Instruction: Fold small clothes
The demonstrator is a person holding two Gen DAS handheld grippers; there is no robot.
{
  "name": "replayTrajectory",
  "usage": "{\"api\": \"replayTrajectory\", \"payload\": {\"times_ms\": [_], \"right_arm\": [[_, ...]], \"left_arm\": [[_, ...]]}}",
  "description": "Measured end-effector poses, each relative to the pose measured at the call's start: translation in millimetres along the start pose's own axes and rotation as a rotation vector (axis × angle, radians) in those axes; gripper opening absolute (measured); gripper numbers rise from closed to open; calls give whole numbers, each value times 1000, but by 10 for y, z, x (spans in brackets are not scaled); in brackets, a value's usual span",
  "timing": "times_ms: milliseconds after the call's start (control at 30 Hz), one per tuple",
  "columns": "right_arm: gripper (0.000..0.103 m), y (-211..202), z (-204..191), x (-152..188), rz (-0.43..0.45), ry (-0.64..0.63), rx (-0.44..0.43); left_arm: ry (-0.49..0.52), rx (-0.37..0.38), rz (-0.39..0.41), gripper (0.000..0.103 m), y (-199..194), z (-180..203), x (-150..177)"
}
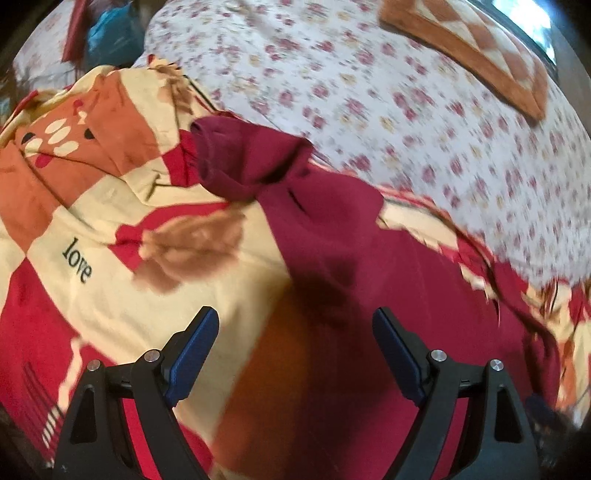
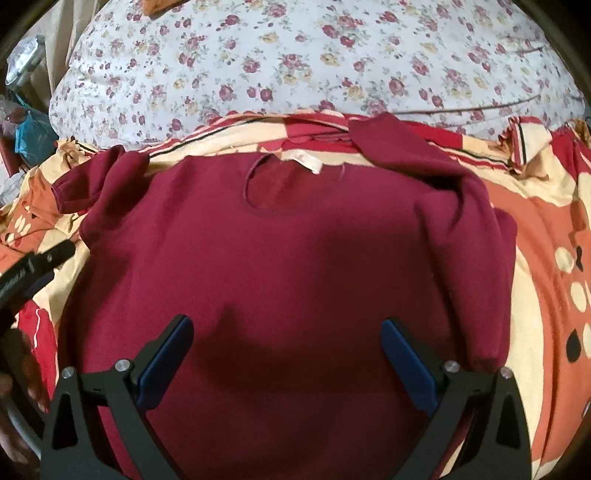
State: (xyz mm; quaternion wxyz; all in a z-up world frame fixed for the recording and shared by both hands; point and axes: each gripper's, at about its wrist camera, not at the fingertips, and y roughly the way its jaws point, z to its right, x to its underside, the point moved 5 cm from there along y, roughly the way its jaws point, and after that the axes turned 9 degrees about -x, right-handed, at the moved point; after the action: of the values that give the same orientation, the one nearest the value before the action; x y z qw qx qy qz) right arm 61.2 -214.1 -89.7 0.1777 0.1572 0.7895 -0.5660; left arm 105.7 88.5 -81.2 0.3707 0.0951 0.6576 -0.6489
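A small maroon sweater lies spread flat on a patterned red, cream and orange blanket, neck hole and white label at the far side. Its right sleeve is folded in over the shoulder; its left sleeve lies bunched outward. My right gripper hovers open over the sweater's lower chest, holding nothing. My left gripper is open above the sweater's left edge and the blanket. The left gripper's black body shows at the left edge of the right wrist view.
A white floral bedsheet lies beyond the blanket. An orange and cream checked cushion rests on it at the far right. Teal bags and clutter stand off the bed's left side.
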Motion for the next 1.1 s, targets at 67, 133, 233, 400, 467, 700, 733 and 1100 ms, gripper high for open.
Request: {"api": "replayTrajectory", "payload": {"times_ms": [67, 133, 233, 400, 467, 700, 733, 1100], "right_arm": [[103, 3, -51, -30, -3, -11, 4], [103, 24, -108, -44, -18, -26, 2], [103, 38, -197, -48, -39, -62, 6], [103, 12, -283, -75, -31, -104, -11], [103, 37, -295, -83, -28, -103, -32], [103, 76, -191, -109, -19, -85, -77], [103, 45, -159, -119, -8, -81, -83], [103, -243, 341, -235, 101, 28, -96]], "left_arm": [[-56, 16, -1, 68, 90, -111, -143], [-105, 29, -31, 65, 210, -236, -285], [-189, 2, -19, 63, 320, -497, -481], [-283, -10, 11, 62, 461, -829, -705], [-276, -27, 32, 62, 533, -856, -837], [-117, -116, 19, 0, 917, -638, -1176], [-101, -107, -18, 0, 944, -607, -1184], [188, 74, 50, 0, -637, 571, -1335]]}}
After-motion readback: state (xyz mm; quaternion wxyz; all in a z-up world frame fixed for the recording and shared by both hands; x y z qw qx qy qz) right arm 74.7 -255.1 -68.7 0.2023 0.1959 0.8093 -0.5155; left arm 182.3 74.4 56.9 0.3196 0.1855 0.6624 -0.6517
